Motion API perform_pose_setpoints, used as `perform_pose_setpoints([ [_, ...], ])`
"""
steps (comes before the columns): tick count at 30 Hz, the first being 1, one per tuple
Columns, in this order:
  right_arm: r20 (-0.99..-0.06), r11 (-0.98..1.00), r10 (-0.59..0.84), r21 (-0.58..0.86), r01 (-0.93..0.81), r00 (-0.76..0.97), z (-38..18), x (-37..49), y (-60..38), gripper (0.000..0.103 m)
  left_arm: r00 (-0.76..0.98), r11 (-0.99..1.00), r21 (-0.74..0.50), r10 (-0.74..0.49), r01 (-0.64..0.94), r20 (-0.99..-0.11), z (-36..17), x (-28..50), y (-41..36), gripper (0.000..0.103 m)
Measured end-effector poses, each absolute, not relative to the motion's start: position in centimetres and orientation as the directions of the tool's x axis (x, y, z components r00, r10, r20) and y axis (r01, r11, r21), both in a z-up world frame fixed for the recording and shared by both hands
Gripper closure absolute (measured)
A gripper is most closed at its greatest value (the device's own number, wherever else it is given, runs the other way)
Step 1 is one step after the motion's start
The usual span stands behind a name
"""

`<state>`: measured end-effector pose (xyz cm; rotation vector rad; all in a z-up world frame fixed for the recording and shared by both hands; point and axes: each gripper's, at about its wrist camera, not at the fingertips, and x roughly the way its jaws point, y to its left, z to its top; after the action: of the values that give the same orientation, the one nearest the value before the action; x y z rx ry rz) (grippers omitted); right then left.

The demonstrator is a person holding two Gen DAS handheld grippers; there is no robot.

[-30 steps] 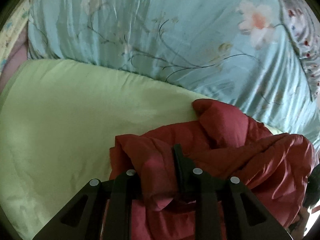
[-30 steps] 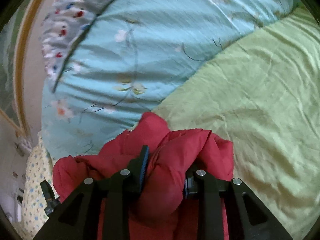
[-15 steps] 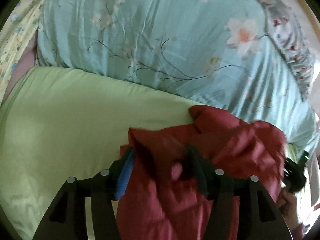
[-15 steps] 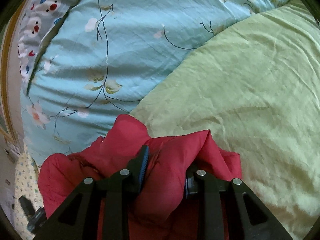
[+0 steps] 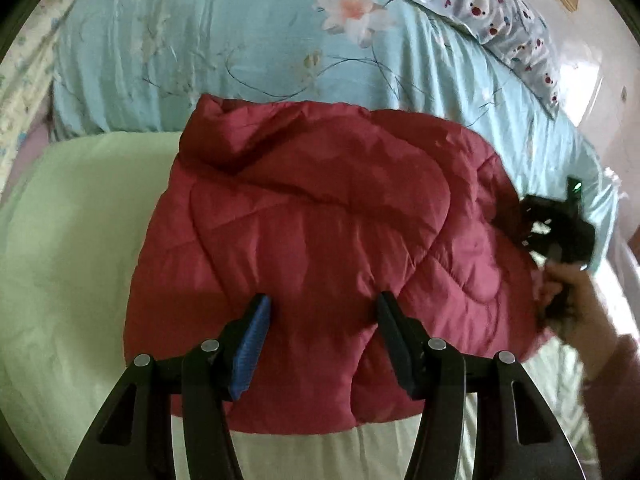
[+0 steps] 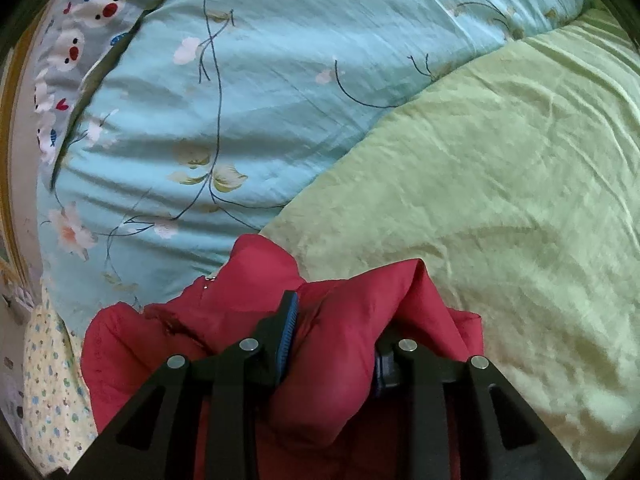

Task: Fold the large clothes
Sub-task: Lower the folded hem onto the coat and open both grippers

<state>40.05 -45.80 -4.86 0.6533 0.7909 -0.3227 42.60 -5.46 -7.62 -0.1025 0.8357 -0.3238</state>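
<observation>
A red puffy jacket (image 5: 320,208) lies folded in a broad bundle on the green sheet (image 5: 72,240). My left gripper (image 5: 322,308) hovers over the jacket's near edge, open, with its pads clear of the fabric. At the jacket's right end a hand (image 5: 568,292) holds my right gripper (image 5: 528,228). In the right wrist view, my right gripper (image 6: 338,320) has a thick fold of the jacket (image 6: 332,360) bulging between its fingers. Its jaws are opening, but the pads still press on the fold. The right fingertip is buried in the fabric.
A light blue floral duvet (image 5: 240,40) is bunched up behind the jacket. A grey patterned pillow (image 5: 508,28) lies at the far right. A yellow patterned cloth (image 6: 52,392) sits at the bed's edge. The green sheet (image 6: 500,180) stretches away to the right of the right gripper.
My left gripper let go of the jacket, opened and drew back from it. The jacket now lies spread in a flatter bundle. The right gripper kept its fold and sank slightly.
</observation>
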Motion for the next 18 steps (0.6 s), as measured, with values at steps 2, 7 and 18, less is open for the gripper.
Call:
perform_pose_setpoints([
  [2, -0.741, 0.763, -0.023, 0.421, 0.491, 0.671, -4.0, 39.8, -45.7, 0.069, 0.619, 0.959, -0.181, -0.28, 0.219, -0.734, -8.9, 42.9, -5.9, 0.048],
  [7, -0.709, 0.791, -0.016, 0.422, 0.443, 0.705, -0.3, 38.2, -44.1, 0.054, 0.64, 0.973, -0.146, -0.229, 0.18, -0.734, -10.3, 44.8, -5.9, 0.048],
  [18, -0.756, 0.986, 0.048, 0.139, 0.089, 0.652, 1.2, 34.8, -31.4, 0.036, 0.641, 0.988, -0.078, -0.148, 0.137, -0.753, -11.3, 48.1, -8.0, 0.048],
])
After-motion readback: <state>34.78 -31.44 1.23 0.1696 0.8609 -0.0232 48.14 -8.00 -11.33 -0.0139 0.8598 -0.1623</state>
